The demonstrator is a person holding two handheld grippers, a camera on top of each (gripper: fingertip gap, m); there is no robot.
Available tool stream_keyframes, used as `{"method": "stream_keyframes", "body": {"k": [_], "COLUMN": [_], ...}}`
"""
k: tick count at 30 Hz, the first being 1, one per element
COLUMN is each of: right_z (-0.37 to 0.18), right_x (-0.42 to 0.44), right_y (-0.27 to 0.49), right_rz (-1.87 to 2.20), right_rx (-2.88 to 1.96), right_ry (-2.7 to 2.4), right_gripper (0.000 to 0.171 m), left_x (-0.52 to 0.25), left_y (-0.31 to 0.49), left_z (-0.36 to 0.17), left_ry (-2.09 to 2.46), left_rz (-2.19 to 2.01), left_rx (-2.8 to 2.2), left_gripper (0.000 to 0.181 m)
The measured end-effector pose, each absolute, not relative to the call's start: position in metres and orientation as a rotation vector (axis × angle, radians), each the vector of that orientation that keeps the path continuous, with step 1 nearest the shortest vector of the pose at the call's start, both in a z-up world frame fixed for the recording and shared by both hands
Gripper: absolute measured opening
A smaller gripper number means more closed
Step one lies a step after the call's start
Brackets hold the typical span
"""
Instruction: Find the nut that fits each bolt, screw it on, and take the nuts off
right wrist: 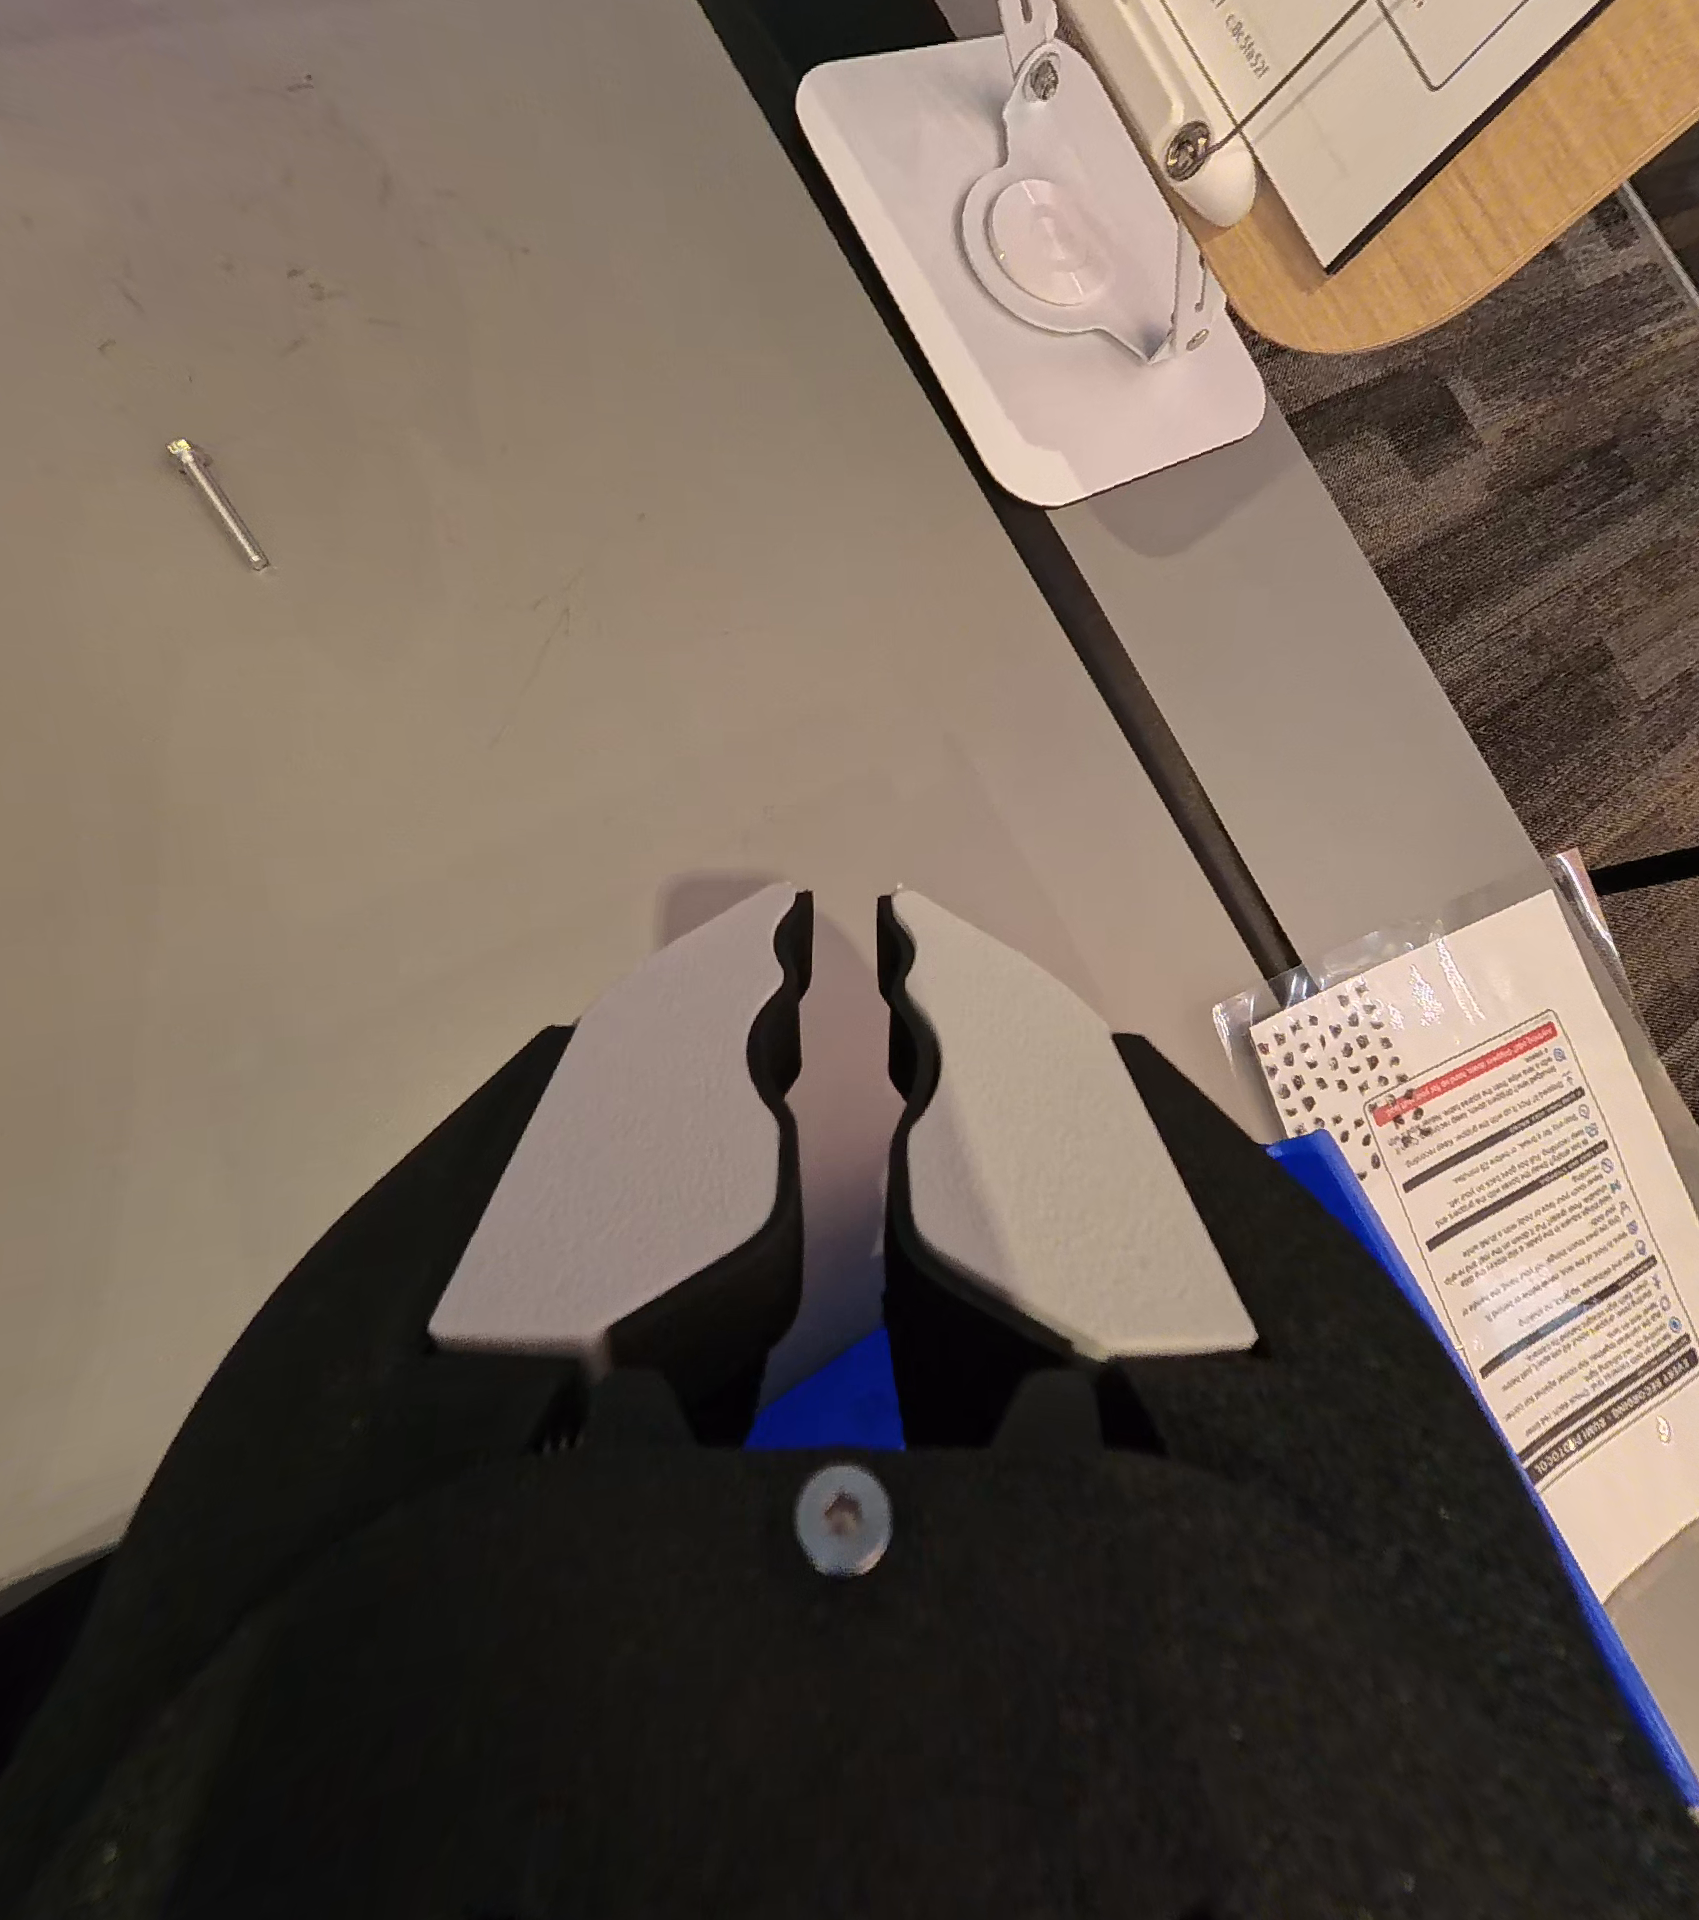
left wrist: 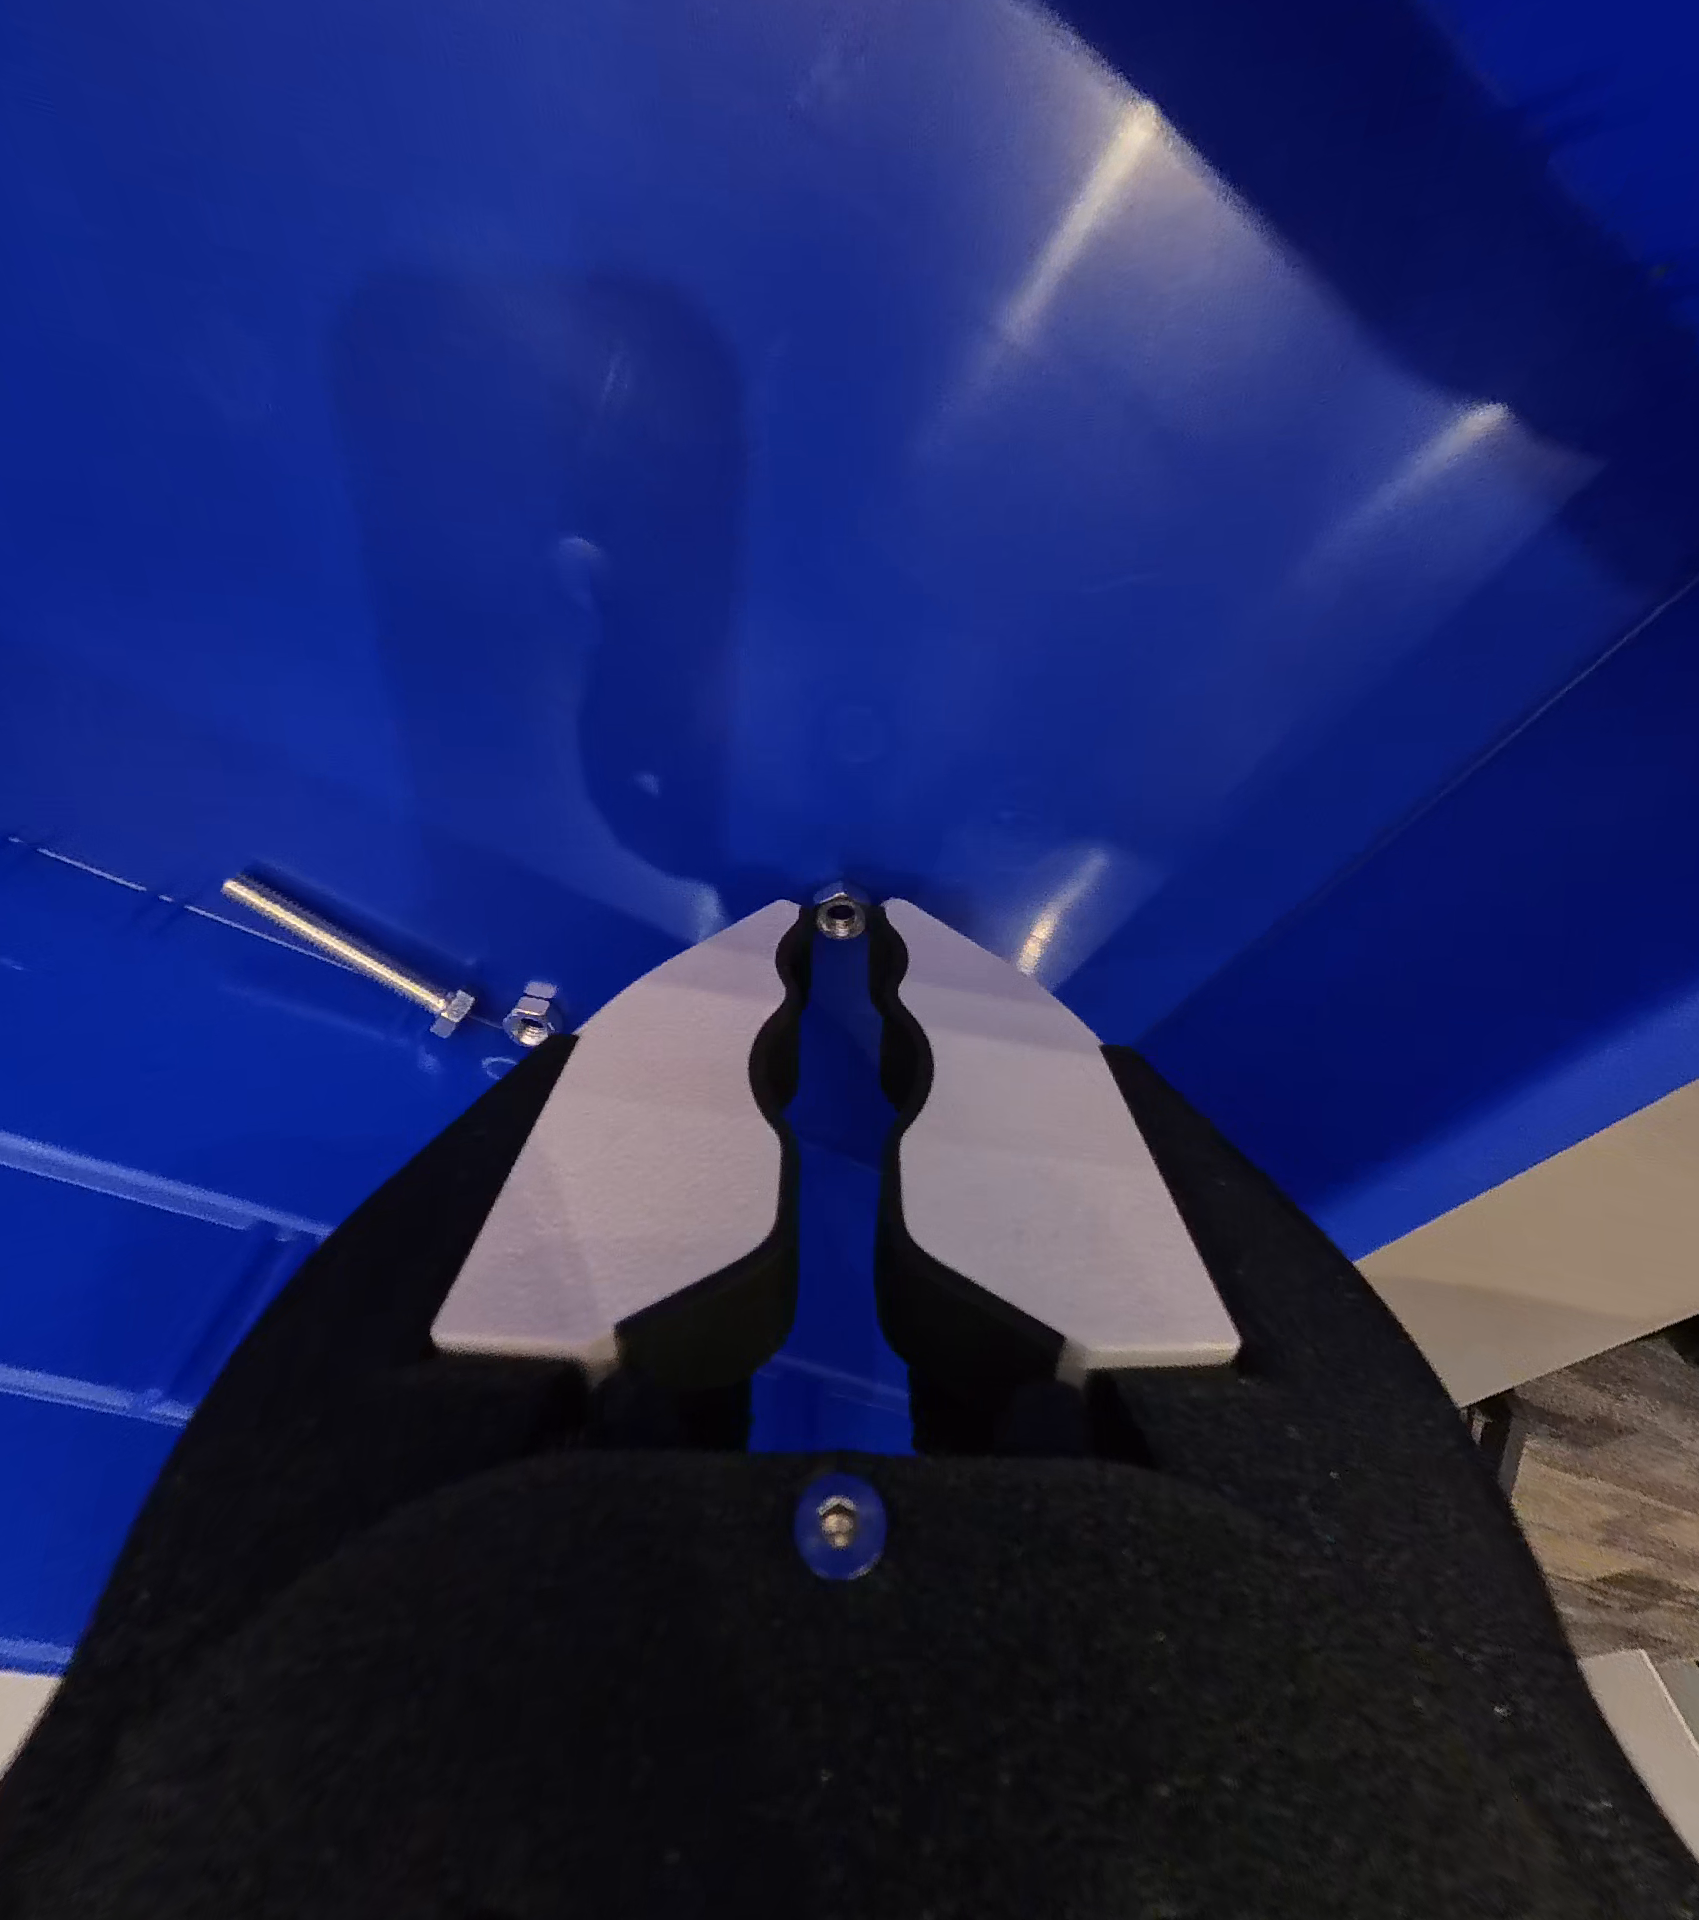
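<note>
Now the nut [left wrist: 840,918] sits pinched between the left fingers [left wrist: 762,935] (at their tips).

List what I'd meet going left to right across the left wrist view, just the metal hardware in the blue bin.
Long bolt lying on the blue bin floor → loose nut beside its head → small nut pinched at the tips of the left gripper.

My left camera looks along my fingers [left wrist: 840,920], close inside a blue bin [left wrist: 824,416]. My right camera looks steeply down from above the grey surface [right wrist: 409,727]. Only the bin's blue edge [right wrist: 1344,1205] appears in both.
</note>
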State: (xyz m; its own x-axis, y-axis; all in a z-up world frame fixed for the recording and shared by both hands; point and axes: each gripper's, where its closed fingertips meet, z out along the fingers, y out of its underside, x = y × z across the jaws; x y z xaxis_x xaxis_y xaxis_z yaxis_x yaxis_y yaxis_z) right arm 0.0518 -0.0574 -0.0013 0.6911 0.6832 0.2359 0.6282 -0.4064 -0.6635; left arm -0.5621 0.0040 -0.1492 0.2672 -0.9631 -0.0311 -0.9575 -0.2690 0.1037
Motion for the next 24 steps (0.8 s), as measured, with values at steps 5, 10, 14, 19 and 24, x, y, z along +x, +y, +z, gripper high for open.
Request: {"method": "stream_keyframes", "body": {"k": [5,10,14,19,24], "right_z": [0.0,0.003,0.001,-0.003,-0.001], "right_x": [0.053,0.054,0.054,0.051,0.044], "right_y": [-0.058,-0.058,-0.057,-0.06,-0.067], "right_rz": [0.097,0.108,0.116,0.099,0.098], "right_rx": [-2.136,-2.124,-2.13,-2.149,-2.131], "right_ry": [-0.996,-0.985,-0.986,-1.02,-1.068], "right_gripper": [0.011,0.011,0.011,0.011,0.011], "left_x": [-0.562,-0.547,-0.464,-0.324,-0.244], "left_y": [0.005,0.028,0.028,-0.026,-0.047], "left_z": [-0.145,-0.067,0.038,0.039,-0.062], "left_ry": [-1.876,-2.012,-2.275,-2.662,-2.736], "left_rz": [-0.147,-0.254,-0.211,-0.076,-0.22], "left_rx": [2.494,2.64,2.689,2.307,1.906], "left_gripper": [0.01,0.009,0.009,0.01,0.009]}}
